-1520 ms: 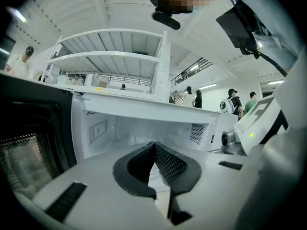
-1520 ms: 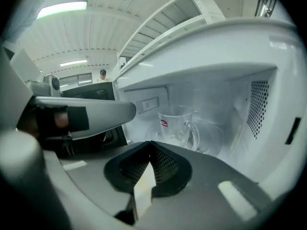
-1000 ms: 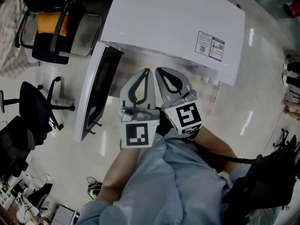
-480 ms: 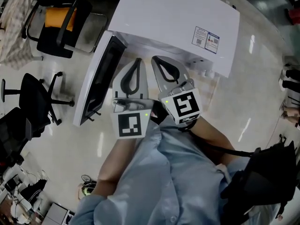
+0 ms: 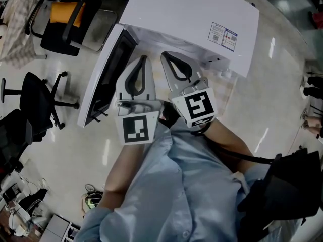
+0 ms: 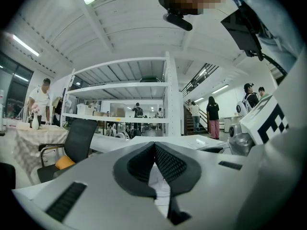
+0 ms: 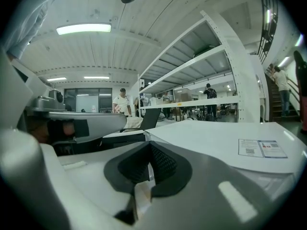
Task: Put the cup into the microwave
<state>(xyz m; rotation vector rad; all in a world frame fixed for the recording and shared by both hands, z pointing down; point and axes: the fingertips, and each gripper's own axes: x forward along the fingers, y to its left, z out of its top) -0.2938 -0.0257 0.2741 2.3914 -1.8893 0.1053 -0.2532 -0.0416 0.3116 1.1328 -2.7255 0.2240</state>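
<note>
A white microwave (image 5: 192,19) stands below me with its door (image 5: 103,82) swung open to the left. Its cavity is hidden under the top, and no cup shows in any view. My left gripper (image 5: 145,59) and right gripper (image 5: 164,54) are held side by side just in front of the microwave's opening, pointing at it. Both are shut with nothing between the jaws. The left gripper (image 6: 154,145) shows its pads meeting at the tip in its own view. The right gripper (image 7: 150,145) does too, with the microwave's flat top (image 7: 216,143) and its sticker (image 7: 261,148) just beyond.
Black office chairs (image 5: 40,105) and a chair with an orange cushion (image 5: 63,16) stand left of the open door. A dark bag (image 5: 282,195) lies at the lower right. White shelving (image 6: 168,90) and several people stand far off in the room.
Both grippers have lifted a little and moved slightly closer to the microwave front, still side by side. Their jaws have stayed shut.
</note>
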